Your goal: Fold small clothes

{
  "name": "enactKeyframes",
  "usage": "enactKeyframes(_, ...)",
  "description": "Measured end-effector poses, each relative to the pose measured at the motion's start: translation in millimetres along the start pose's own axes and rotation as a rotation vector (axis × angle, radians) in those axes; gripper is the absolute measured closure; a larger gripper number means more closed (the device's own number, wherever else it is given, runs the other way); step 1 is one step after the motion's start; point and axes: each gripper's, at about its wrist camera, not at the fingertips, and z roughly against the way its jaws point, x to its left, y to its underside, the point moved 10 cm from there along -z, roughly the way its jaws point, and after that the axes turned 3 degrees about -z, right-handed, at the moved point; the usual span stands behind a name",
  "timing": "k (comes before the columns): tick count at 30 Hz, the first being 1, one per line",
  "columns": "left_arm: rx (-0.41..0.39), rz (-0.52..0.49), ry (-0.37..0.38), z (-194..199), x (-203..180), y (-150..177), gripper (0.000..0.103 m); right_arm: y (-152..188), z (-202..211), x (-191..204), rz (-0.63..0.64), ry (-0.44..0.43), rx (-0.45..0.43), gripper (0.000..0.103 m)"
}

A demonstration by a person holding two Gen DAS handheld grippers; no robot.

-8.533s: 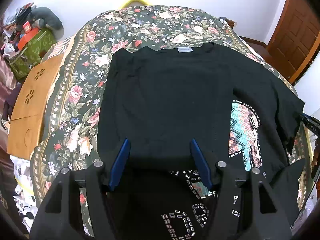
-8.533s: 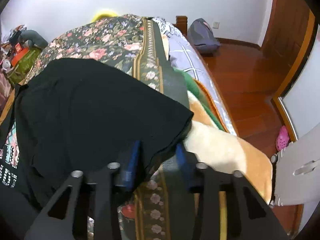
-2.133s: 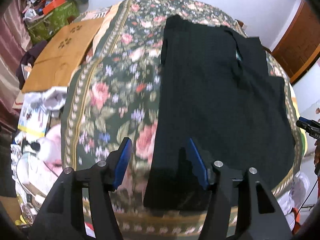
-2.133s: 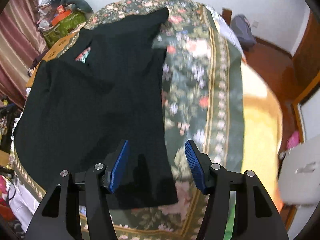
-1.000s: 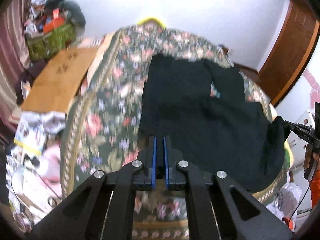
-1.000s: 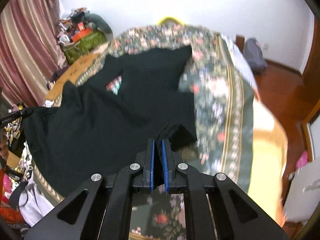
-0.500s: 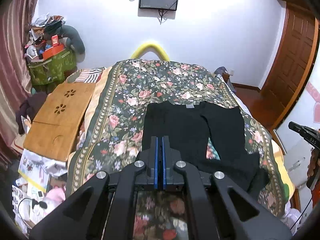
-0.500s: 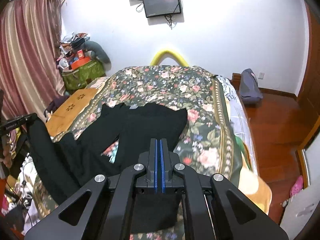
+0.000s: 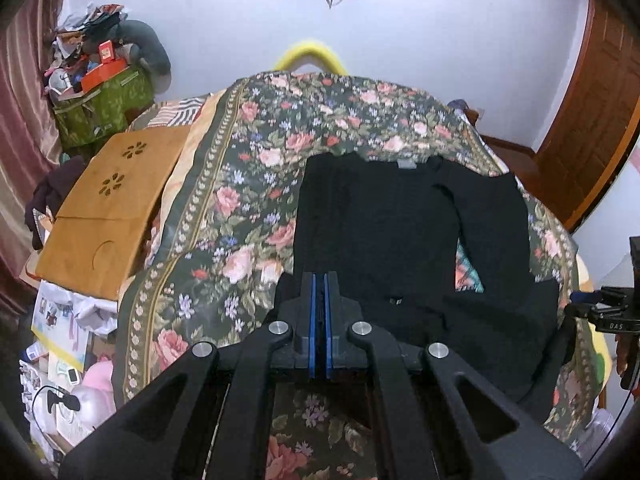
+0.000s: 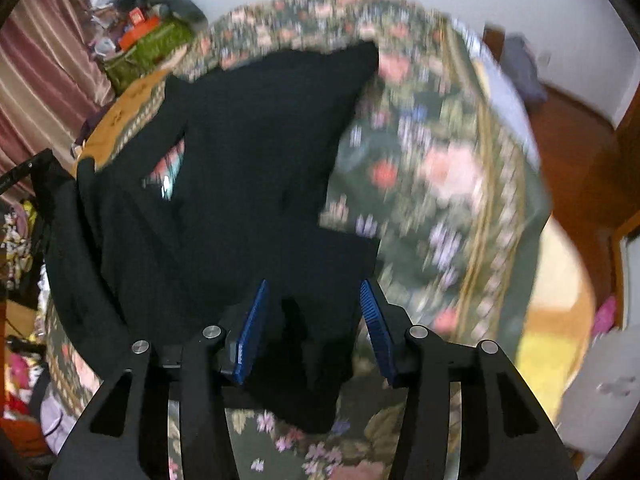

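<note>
A: Largest first. Bed (image 9: 256,184) with the flowered cover fills the middle of both views. On it the black top (image 9: 384,232) lies centre to right in the left wrist view, neck label toward the top of the frame, both sides already turned in over the body. Its lower end is bunched toward the lower right.

B: How will it handle?

A: My reading: light, limp, thin knit. No stiffness, so any lifted part will sag and drag the layers under it. Not fragile. Probably slides a little on the cover.

B: Where to take hold?

A: At the hem corners, pinching all layers together, one corner per gripper, so the fold stays square.

B: Jaws?

A: Left gripper (image 9: 319,312), lower centre of its frame, pressed together on the near left hem corner of the top. Right gripper (image 10: 314,328) has just been opening; its blue pads stand spread, with the black cloth lying between them but not pinched. That view is blurred.
</note>
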Motion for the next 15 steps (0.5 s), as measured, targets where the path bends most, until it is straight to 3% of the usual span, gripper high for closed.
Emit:
enactKeyframes(5, 0.017, 0.007, 0.003, -3.3, 0.4, 12.2, 0.101, 37.2, -21.8, -0.1, -0.02, -0.011, 0.099, 0.059)
enactKeyframes(15, 0.009, -0.021, 0.004, 7.5, -12.3, 24.4, 0.101, 58.3, -9.2, -8.1, -0.13, -0.072, 0.114, 0.053)
